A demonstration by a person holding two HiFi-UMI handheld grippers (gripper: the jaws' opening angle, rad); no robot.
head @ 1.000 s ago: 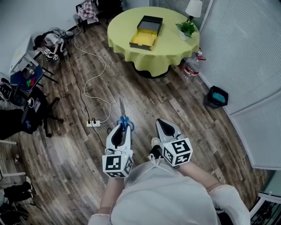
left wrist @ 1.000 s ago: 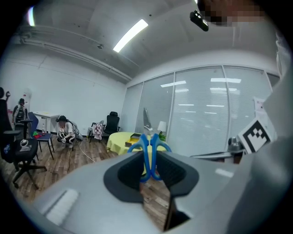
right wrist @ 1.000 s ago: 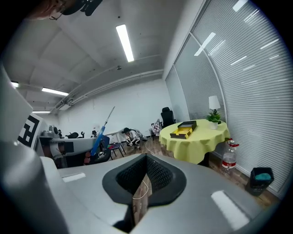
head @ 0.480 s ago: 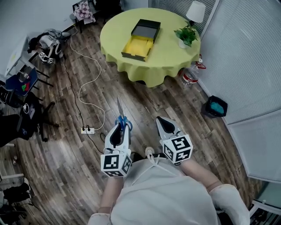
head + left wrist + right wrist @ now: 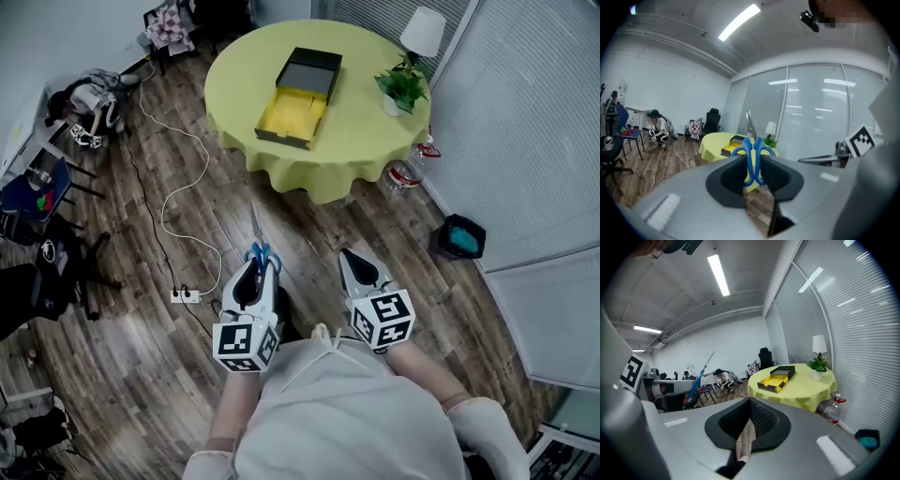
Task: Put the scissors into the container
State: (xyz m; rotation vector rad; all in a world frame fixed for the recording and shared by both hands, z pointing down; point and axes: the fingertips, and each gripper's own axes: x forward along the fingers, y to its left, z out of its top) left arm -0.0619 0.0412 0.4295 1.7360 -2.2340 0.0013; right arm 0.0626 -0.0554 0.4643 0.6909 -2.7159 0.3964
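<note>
Blue-handled scissors (image 5: 262, 251) stand with their blades pointing ahead, and my left gripper (image 5: 260, 267) is shut on the handles. In the left gripper view the handles (image 5: 753, 157) sit between the jaws with the blade rising above them. The container (image 5: 298, 86), a black open box with a yellow inside, lies on a round yellow-green table (image 5: 375, 131), well ahead of both grippers. My right gripper (image 5: 350, 256) is level with the left one, shut and with nothing in it. The right gripper view shows the container (image 5: 777, 377) ahead and the scissors (image 5: 699, 376) off to its left.
A potted plant (image 5: 403, 86) and a white lamp (image 5: 423, 28) stand on the table's right side. A water bottle (image 5: 407, 173) and a teal bin (image 5: 458, 236) sit on the wooden floor by the blinds. A power strip (image 5: 186, 295) with a white cable lies left; chairs (image 5: 37, 187) crowd the left wall.
The table with the container has come nearer and lower in the head view as the person walks toward it. Both grippers keep their pose, the scissors still held in the left one.
</note>
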